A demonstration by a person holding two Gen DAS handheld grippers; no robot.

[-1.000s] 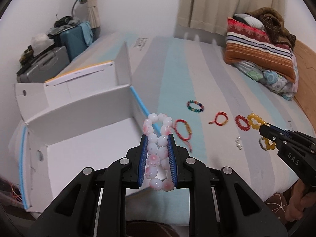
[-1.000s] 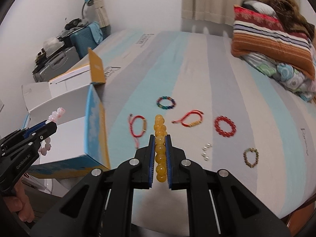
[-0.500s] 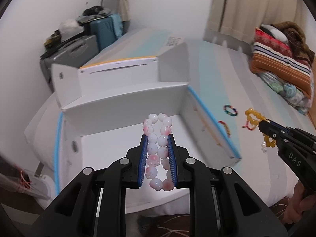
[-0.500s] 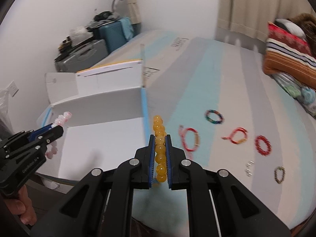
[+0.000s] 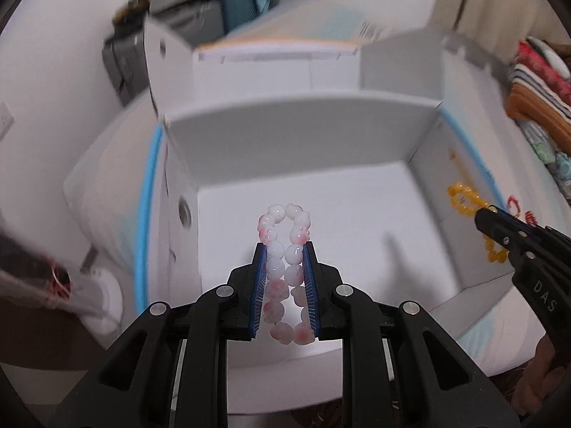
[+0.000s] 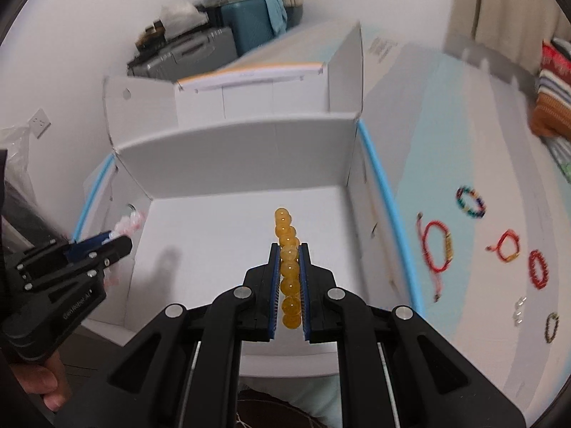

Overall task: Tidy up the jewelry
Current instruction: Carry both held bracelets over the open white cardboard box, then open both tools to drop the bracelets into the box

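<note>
My left gripper (image 5: 284,249) is shut on a pink-and-white bead bracelet (image 5: 283,228) and holds it above the inside of an open white cardboard box (image 5: 303,135). My right gripper (image 6: 289,248) is shut on a yellow bead bracelet (image 6: 287,249) and holds it above the same box (image 6: 235,149). The right gripper (image 5: 499,221) with the yellow bracelet (image 5: 464,198) shows at the right of the left wrist view. The left gripper (image 6: 117,240) shows at the left of the right wrist view.
Several bracelets lie on the striped bed right of the box: a red cord one (image 6: 437,246), a multicoloured one (image 6: 471,201), a red knotted one (image 6: 506,248), a red bead one (image 6: 538,269), a dark one (image 6: 551,326). Suitcases (image 6: 214,46) stand behind.
Both grippers have swung left from over the bed to over the open box, each still holding its bracelet.
</note>
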